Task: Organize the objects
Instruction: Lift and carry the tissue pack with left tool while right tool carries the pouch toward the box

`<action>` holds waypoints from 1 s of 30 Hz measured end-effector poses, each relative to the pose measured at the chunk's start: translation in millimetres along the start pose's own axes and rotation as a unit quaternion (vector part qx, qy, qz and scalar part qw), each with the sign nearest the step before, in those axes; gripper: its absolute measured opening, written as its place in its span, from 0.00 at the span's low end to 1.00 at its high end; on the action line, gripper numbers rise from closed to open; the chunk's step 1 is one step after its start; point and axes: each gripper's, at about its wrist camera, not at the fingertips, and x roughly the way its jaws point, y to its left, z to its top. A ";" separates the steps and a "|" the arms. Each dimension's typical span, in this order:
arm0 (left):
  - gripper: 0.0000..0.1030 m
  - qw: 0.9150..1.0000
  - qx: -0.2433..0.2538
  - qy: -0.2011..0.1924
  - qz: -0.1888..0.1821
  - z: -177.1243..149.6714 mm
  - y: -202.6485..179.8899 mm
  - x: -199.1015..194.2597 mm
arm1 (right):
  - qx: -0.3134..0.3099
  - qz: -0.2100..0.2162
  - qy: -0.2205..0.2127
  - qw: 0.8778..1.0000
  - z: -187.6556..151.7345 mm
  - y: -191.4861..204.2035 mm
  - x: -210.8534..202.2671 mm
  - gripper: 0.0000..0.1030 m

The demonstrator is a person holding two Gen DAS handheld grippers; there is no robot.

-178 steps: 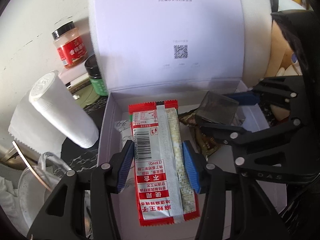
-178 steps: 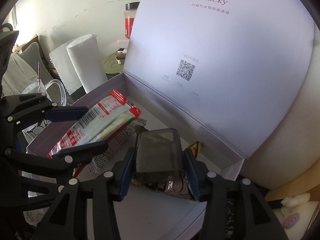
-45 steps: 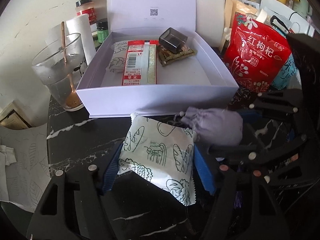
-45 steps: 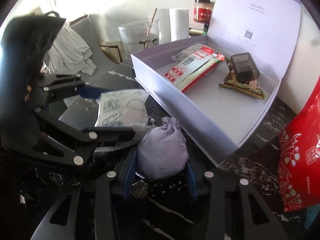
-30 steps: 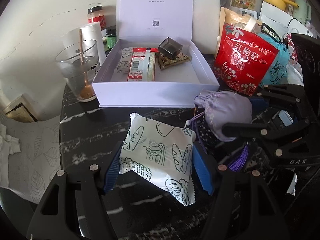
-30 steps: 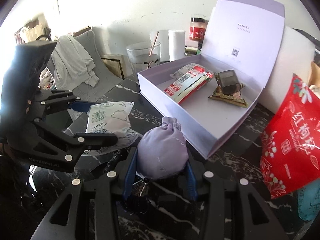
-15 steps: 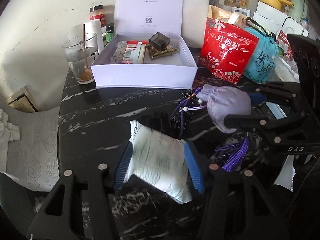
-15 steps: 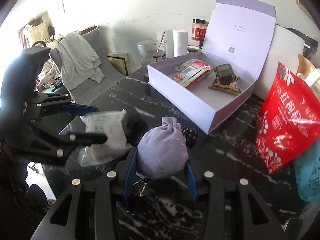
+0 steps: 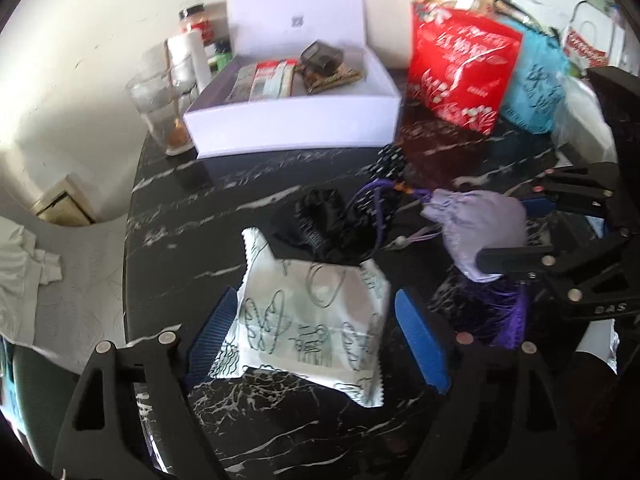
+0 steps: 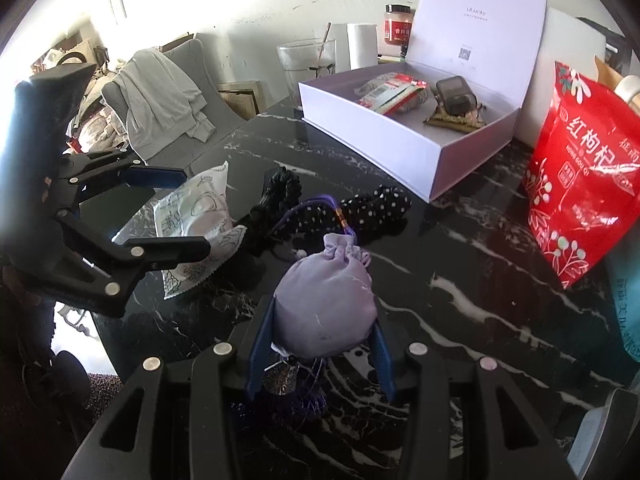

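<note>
A white snack packet with line drawings (image 9: 312,316) lies on the black marble table (image 9: 208,208) between the fingers of my left gripper (image 9: 316,340), which stands open with a gap at each side. It also shows in the right wrist view (image 10: 196,220). My right gripper (image 10: 320,344) is shut on a lilac drawstring pouch (image 10: 326,304), also seen in the left wrist view (image 9: 480,228). The open white box (image 10: 400,136) at the back holds a red snack packet (image 10: 392,96) and a dark case (image 10: 454,94).
A black scrunchie (image 10: 280,196) and a black polka-dot cloth (image 10: 376,208) lie between the packet and the box. A red bag (image 10: 588,176) stands at the right. A glass (image 9: 160,108), a paper roll and jars stand left of the box. A chair with clothes (image 10: 160,92) is beyond the table's edge.
Both grippers have pulled back from the box. My left gripper has opened and the white packet now lies loose on the table. The right gripper still holds the pouch.
</note>
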 end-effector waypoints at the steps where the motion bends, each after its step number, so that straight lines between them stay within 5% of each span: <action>1: 0.79 1.000 -0.005 0.004 -0.003 -0.6 2.0 3.2 | 0.001 0.000 0.002 1.000 -0.5 0.0 2.2 0.46; 9: 0.82 1.000 -0.014 0.024 0.001 -7.2 10.8 24.4 | -0.013 0.002 0.022 1.000 -0.6 5.7 19.3 0.61; 16: 0.88 0.999 -0.020 0.036 -0.010 -4.9 16.5 41.2 | -0.016 -0.013 0.034 0.999 -1.2 7.4 30.8 0.61; 19: 0.89 0.999 -0.034 0.024 -0.025 -8.9 19.5 46.1 | -0.010 -0.008 0.028 1.000 -1.5 4.5 28.8 0.48; 22: 0.76 0.999 -0.036 0.015 -0.025 -9.7 19.8 43.7 | -0.002 0.001 0.027 1.000 -0.4 0.6 27.6 0.45; 30: 0.67 0.995 -0.077 0.017 -0.058 -12.3 32.0 35.0 | -0.008 0.017 -0.021 1.000 14.0 4.8 4.0 0.44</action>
